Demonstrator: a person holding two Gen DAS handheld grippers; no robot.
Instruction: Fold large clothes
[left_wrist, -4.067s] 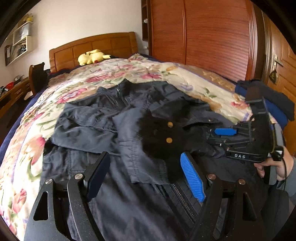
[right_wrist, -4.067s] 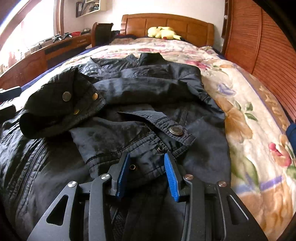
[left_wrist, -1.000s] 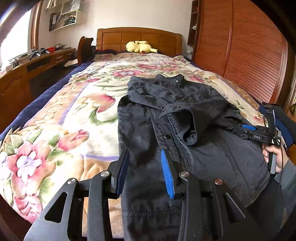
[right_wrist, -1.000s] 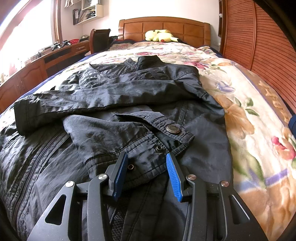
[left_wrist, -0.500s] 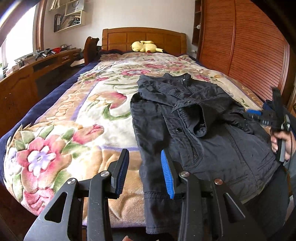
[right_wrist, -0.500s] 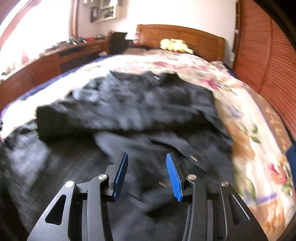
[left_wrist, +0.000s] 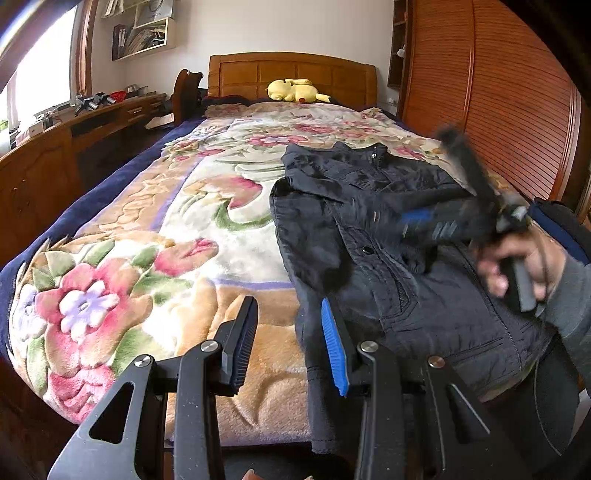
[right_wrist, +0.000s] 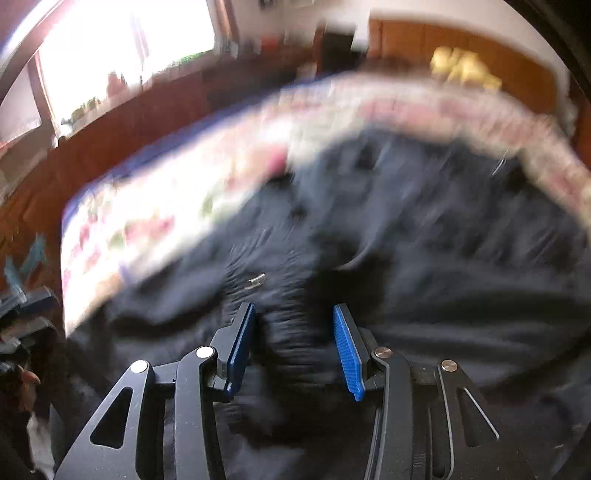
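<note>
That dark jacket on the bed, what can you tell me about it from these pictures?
The jacket is dark navy, of a thin, slightly crinkled fabric, with a stand-up zipped collar, snap buttons and a zipped pocket. It lies flat on the floral blanket, collar toward the headboard, both sleeves folded across its chest, its hem hanging over the bed's near edge. Neither gripper grips it.

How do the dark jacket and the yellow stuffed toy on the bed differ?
The jacket is dark, large and spread flat near the foot of the bed; the stuffed toy is yellow, small and plump, up by the headboard. A gripper hangs over the jacket; none is near the toy. Both rest on the bed.
</note>
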